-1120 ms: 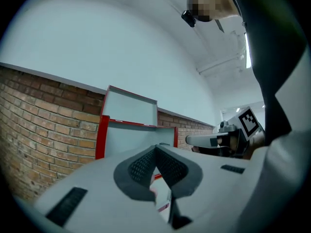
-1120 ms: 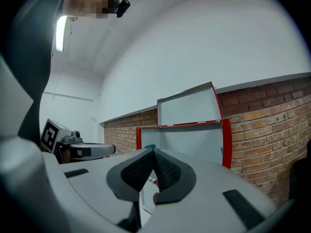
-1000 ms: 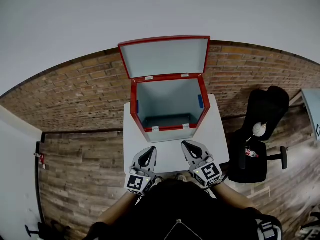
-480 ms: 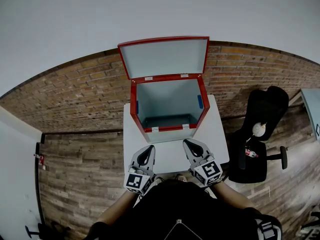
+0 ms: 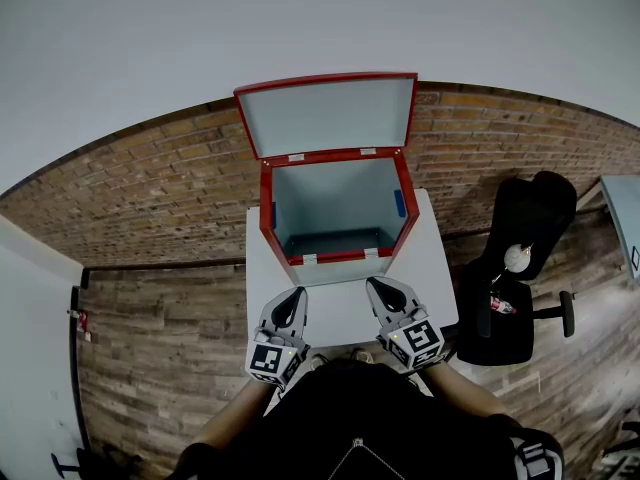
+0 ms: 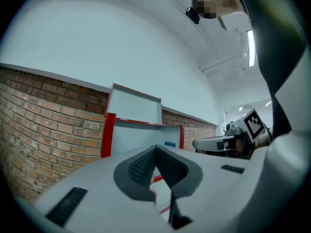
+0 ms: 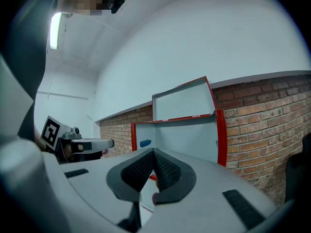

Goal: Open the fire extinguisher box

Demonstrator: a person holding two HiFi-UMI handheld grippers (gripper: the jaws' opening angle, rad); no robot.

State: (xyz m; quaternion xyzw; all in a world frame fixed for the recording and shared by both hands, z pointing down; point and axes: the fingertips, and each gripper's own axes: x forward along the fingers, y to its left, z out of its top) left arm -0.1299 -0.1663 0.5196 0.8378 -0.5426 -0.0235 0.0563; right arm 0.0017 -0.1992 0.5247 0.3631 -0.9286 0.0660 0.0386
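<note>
Both grippers are held over the near part of the white table (image 5: 338, 316), side by side and apart from each other, tips pointing toward the fire extinguisher box (image 5: 266, 223). The left gripper (image 5: 295, 295) has its jaws closed all the way: in its own view the ribbed pads (image 6: 144, 165) meet at the tip and grip nothing. The right gripper (image 5: 376, 286) is the same, pads (image 7: 167, 170) pressed together at the tip and holding nothing. Neither touches the box; each tip stops just short of its front rim. Whether the grippers rest on the tabletop or hang just above it cannot be told.

The red-framed box stands on the far part of the table against the brick wall (image 5: 150, 198). Its lid (image 5: 327, 114) is swung up and back, and the pale interior faces the person. A small blue tab (image 5: 400, 203) sits on each inner side wall. A black chair (image 5: 525, 238) stands to the right of the table.
</note>
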